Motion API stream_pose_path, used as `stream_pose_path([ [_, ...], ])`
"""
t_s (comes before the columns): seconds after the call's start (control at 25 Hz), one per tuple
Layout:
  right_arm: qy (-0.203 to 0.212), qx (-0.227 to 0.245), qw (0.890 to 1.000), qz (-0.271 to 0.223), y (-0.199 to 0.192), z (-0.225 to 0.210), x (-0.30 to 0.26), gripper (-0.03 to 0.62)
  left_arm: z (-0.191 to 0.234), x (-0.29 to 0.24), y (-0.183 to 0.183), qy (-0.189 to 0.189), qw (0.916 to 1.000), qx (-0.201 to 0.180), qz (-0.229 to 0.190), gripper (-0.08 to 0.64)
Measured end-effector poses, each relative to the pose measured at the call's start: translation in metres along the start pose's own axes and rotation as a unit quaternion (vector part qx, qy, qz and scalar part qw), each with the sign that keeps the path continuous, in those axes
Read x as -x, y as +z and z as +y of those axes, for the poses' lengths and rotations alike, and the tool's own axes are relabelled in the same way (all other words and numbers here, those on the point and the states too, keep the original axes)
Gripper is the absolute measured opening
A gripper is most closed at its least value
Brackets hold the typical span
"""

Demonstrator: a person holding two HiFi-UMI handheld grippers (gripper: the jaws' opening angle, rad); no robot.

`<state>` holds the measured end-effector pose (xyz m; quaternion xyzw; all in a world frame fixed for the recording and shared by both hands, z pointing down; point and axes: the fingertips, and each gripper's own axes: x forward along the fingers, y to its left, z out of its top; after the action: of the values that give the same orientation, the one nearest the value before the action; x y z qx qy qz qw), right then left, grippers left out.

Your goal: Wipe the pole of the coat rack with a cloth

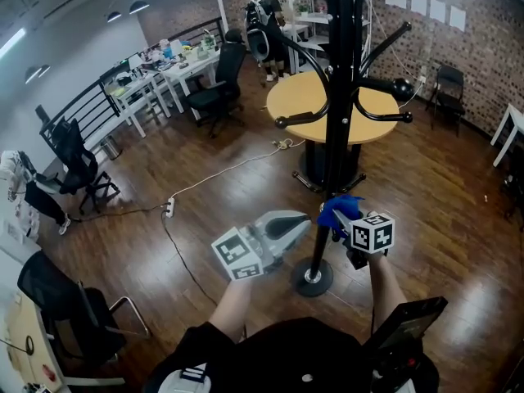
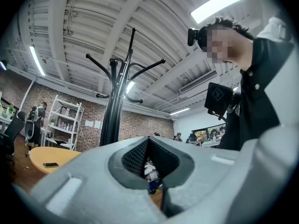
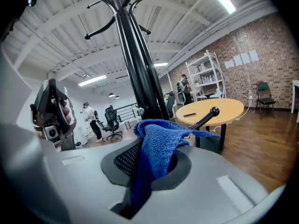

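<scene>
The black coat rack pole (image 1: 337,129) rises from its round base (image 1: 313,279) on the wood floor, with curved hooks near the top. My right gripper (image 1: 337,218) is shut on a blue cloth (image 1: 339,210), and the cloth sits against the pole low down. In the right gripper view the blue cloth (image 3: 156,146) bunches out of the shut jaws, with the pole (image 3: 138,73) just behind it. My left gripper (image 1: 304,226) is shut with nothing in it, just left of the pole. The left gripper view looks up past the pole (image 2: 114,111).
A round wooden table (image 1: 307,101) stands right behind the rack. A power strip and cable (image 1: 170,208) lie on the floor to the left. Office chairs (image 1: 78,158), white desks (image 1: 168,68) and a person (image 1: 266,15) are farther back. A folding chair (image 1: 446,88) stands at the right wall.
</scene>
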<state>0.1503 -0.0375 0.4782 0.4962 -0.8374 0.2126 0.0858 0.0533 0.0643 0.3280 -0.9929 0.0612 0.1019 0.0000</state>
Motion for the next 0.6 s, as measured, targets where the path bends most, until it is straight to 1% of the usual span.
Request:
stream_pose_path([
  [0.12, -0.001, 0.031, 0.998, -0.045, 0.026, 0.009, 0.004, 0.034, -0.004, 0.004, -0.002, -0.001, 1.0, -0.001, 0.001, -0.003],
  [0.2, 0.011, 0.041, 0.996, -0.084, 0.056, 0.021, 0.014, 0.034, -0.004, 0.007, -0.002, 0.0, 1.0, -0.001, 0.0, -0.003],
  [0.28, 0.015, 0.064, 0.99, -0.124, 0.094, 0.034, 0.028, 0.034, -0.004, 0.008, 0.0, 0.002, 1.0, -0.001, -0.001, -0.003],
  [0.36, 0.012, 0.091, 0.98, -0.174, 0.138, 0.047, 0.046, 0.034, -0.003, 0.008, 0.001, 0.002, 1.0, -0.001, -0.003, -0.003],
  [0.48, 0.0, 0.128, 0.96, -0.251, 0.204, 0.066, 0.073, 0.034, -0.002, 0.006, 0.001, -0.001, 1.0, -0.001, -0.008, -0.003],
  [0.6, -0.029, 0.183, 0.937, -0.295, 0.254, 0.082, 0.093, 0.034, -0.002, 0.004, 0.0, -0.003, 0.9999, -0.002, -0.011, -0.003],
])
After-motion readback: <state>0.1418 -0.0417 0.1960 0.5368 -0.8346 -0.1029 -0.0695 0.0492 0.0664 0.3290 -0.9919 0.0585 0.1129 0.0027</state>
